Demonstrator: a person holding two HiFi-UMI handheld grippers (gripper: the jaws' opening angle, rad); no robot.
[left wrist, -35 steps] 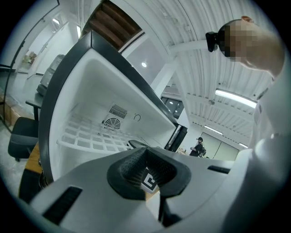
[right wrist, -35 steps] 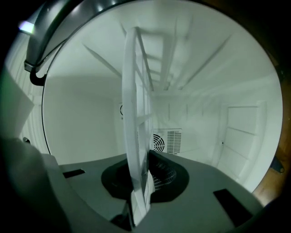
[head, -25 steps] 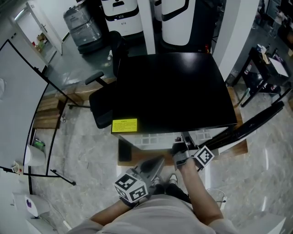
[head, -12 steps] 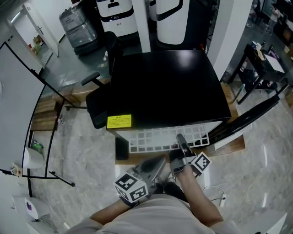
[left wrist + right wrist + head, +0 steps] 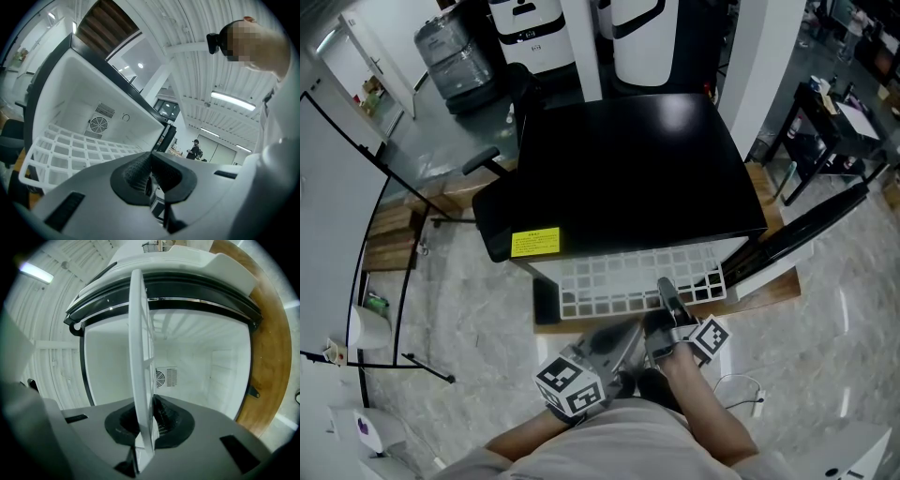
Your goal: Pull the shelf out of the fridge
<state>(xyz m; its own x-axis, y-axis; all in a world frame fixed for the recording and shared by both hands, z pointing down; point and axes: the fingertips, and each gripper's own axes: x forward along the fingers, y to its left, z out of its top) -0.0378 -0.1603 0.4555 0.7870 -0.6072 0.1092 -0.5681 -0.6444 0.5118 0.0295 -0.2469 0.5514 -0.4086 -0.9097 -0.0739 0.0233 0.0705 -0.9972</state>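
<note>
Shelf point(image 5: 619, 277) has slid farther from fridge point(image 5: 628, 169) over marble floor point(image 5: 469, 319), right gripper point(image 5: 666, 287) fingers clamping it; left gripper point(image 5: 628, 333) fingers together.

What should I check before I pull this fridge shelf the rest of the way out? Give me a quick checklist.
1. Right claw clamped on the shelf's front edge: ok.
2. Left claw shut, empty, free to support the shelf: ok.
3. Shelf clear of the fridge: not ok, its rear is inside.
4. Door swung clear of the path: ok.
5. Nothing lying on the shelf: ok.
6. Rear of the shelf free of its rails: cannot tell.
</note>
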